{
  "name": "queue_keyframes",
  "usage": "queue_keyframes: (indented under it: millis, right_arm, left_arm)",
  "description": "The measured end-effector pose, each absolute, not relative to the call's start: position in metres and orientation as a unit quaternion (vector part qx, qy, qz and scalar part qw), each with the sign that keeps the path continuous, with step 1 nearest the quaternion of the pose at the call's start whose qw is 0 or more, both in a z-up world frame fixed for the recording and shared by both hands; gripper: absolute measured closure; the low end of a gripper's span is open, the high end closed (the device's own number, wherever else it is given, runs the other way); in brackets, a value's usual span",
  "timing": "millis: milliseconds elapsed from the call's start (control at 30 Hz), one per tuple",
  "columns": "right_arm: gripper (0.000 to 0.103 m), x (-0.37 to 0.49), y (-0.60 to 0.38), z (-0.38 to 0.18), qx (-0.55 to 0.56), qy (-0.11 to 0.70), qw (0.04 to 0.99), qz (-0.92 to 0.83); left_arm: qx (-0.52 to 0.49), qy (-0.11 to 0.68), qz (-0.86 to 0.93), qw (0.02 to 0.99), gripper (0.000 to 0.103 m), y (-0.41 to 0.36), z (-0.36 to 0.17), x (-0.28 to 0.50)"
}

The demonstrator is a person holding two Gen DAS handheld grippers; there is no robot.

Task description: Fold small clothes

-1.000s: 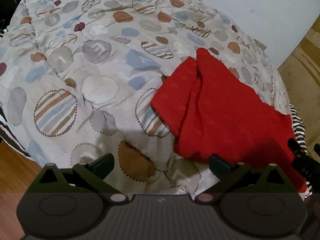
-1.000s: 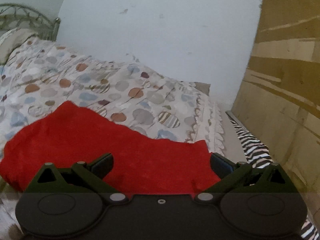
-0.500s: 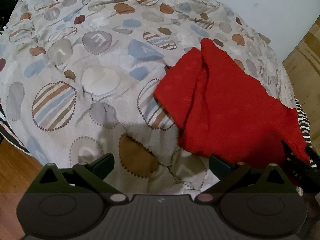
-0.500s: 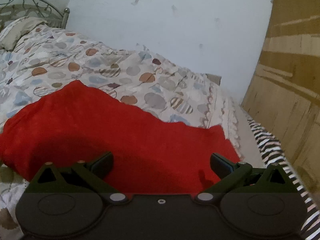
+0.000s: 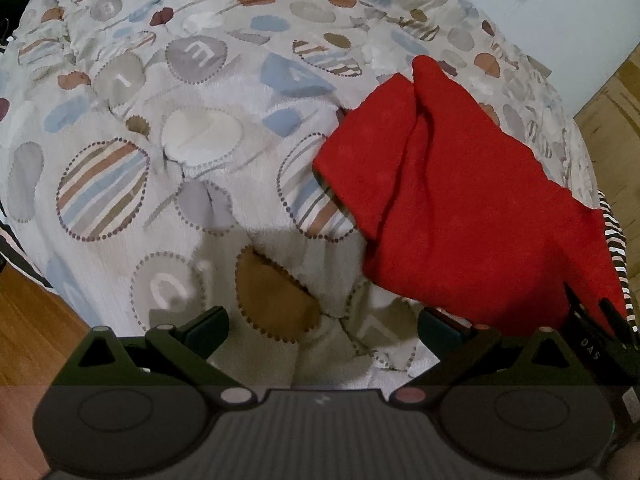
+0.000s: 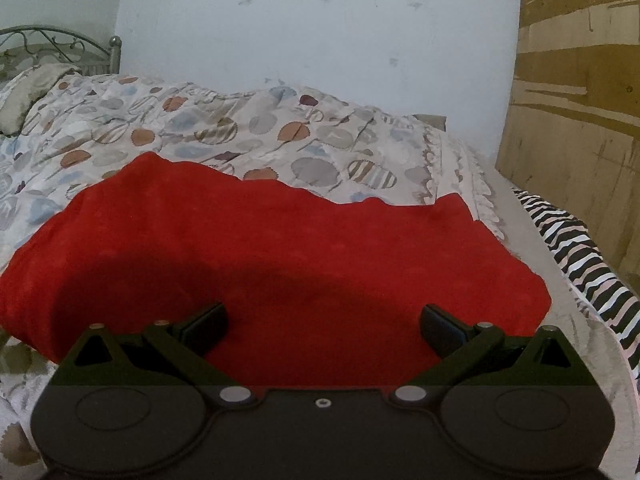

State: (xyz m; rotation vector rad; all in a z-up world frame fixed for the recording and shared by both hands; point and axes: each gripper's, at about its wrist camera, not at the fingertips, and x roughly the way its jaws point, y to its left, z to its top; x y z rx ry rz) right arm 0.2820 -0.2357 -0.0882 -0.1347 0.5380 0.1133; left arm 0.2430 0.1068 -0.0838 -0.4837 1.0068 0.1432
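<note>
We've got the crumpled red fleece garment (image 5: 452,200) lying on the circle-patterned quilt (image 5: 192,140), ahead and to the right of our left gripper (image 5: 322,322), whose jaws are spread wide over bare quilt with nothing between them. From the right wrist view, the red garment (image 6: 280,248) sits right in front of our right gripper (image 6: 323,322), jaws also wide and empty. Its near edge is hidden behind the gripper body, so we can't tell whether the fingers touch it. Both grippers point forward, tilted down toward the bed.
</note>
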Motion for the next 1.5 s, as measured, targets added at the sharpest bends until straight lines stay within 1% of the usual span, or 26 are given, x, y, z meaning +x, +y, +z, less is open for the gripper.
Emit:
queue_keyframes:
  millis: [467, 600, 767, 900, 1033, 1200, 1300, 1500]
  right_arm:
    - [0.000, 0.282, -0.236, -0.090, -0.062, 0.265, 0.961, 0.057]
    - [0.000, 0.281, -0.237, -0.090, -0.062, 0.263, 0.961, 0.056]
    - [0.000, 0.280, -0.237, -0.091, -0.061, 0.260, 0.962, 0.056]
    - [0.000, 0.280, -0.238, -0.090, -0.060, 0.260, 0.962, 0.056]
    - [0.000, 0.281, -0.237, -0.090, -0.057, 0.263, 0.961, 0.057]
    - [0.000, 0.282, -0.237, -0.090, -0.053, 0.267, 0.960, 0.059]
    - [0.000, 0.282, -0.237, -0.089, -0.054, 0.268, 0.960, 0.059]
    - [0.000, 0.283, -0.239, -0.091, -0.050, 0.267, 0.960, 0.062]
  left_arm:
    - [-0.219, 0.478, 0.070, 0.848, 0.001, 0.102, -0.081, 0.246]
    - [-0.198, 0.439, 0.082, 0.872, 0.001, 0.099, -0.067, 0.241]
    - [-0.173, 0.364, 0.067, 0.913, 0.000, 0.099, -0.047, 0.241]
    - [-0.138, 0.349, 0.053, 0.925, 0.000, 0.096, -0.043, 0.264]
    - [-0.126, 0.338, 0.007, 0.932, 0.000, 0.097, -0.048, 0.290]
    - [-0.104, 0.351, -0.016, 0.930, 0.001, 0.097, -0.070, 0.318]
    - [-0.104, 0.373, -0.019, 0.922, 0.001, 0.100, -0.084, 0.331]
    - [-0.142, 0.394, -0.031, 0.908, 0.000, 0.112, -0.103, 0.337]
